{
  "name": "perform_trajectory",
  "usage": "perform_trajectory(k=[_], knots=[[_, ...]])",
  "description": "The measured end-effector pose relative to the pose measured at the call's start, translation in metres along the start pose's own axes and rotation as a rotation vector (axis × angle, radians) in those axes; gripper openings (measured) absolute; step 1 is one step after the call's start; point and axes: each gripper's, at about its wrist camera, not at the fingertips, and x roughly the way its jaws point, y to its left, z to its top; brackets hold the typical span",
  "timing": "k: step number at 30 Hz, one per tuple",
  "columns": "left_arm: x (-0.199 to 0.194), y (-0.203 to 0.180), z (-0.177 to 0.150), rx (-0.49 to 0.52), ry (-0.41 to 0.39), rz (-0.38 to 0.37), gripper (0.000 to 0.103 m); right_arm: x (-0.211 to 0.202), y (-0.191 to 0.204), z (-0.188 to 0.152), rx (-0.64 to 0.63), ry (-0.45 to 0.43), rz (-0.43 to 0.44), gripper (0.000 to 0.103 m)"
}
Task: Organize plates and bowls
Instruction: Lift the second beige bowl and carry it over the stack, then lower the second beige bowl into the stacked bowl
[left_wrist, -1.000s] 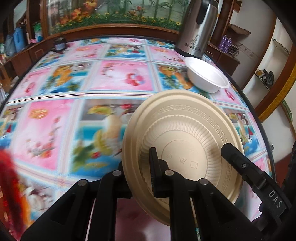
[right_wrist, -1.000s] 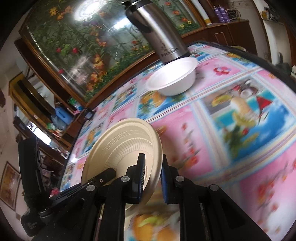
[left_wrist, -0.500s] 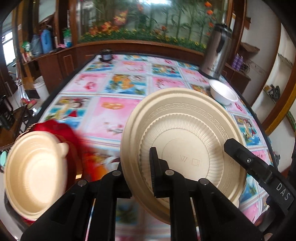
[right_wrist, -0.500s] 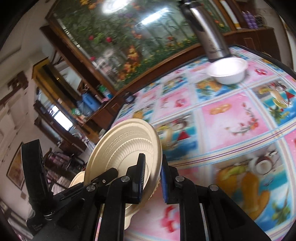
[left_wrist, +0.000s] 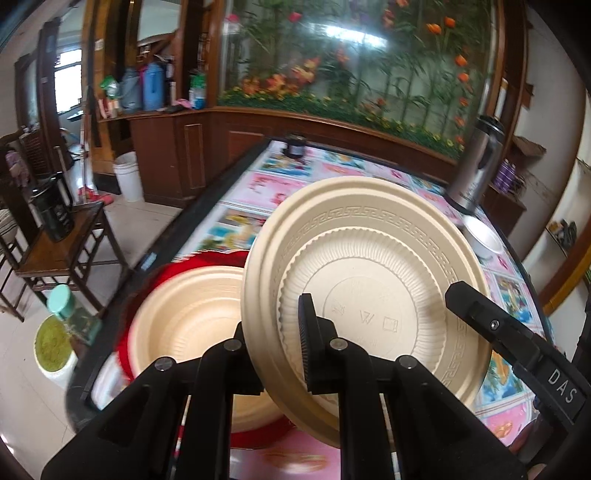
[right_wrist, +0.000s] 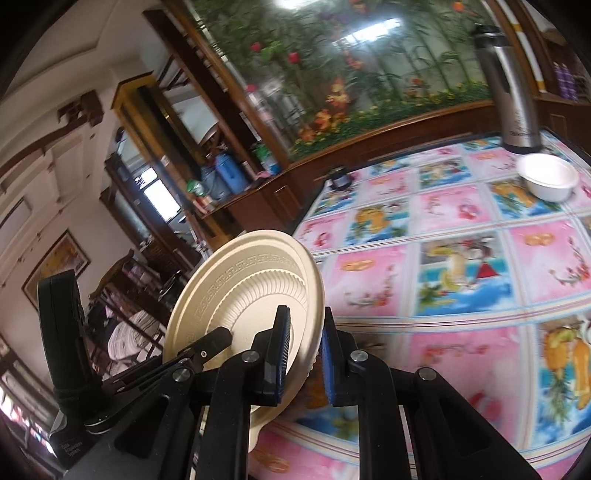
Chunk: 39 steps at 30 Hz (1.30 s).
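While you hold both tools up over the near table edge:
Floor, far left: a lidded jar (left_wrist: 55, 334) stands beside the table (left_wrist: 236, 192).
Stack at the edge: a beige bowl (left_wrist: 188, 332) sits on something red, just left of your plate.
Left gripper (left_wrist: 280, 354): your jaws are pinched nearly shut on the rim of the beige plate (left_wrist: 369, 280), which stands tilted, underside to the camera.
Right gripper (right_wrist: 301, 354): you pinch the same plate (right_wrist: 243, 295) at its other rim.
Far right: a white bowl (right_wrist: 548, 177) rests beside the steel flask (right_wrist: 513, 92), well apart from you.
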Motion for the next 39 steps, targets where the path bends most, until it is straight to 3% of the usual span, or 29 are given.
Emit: perform_trajectory(k=[12, 25, 39], knots=[[0.010, 0.067, -0.005, -0.076, 0.009, 0.078, 0.012, 0.057, 0.061, -0.012, -0.064, 0.082, 0.051, 0.015], [0.033, 0.084, -0.022, -0.086, 0.080, 0.088, 0.012, 0.092, 0.057, -0.035, -0.051, 0.163, 0.031, 0.015], [0.034, 0.084, -0.022, -0.059, 0.076, 0.110, 0.012, 0.097, 0.055, -0.039, -0.053, 0.177, 0.022, 0.015]])
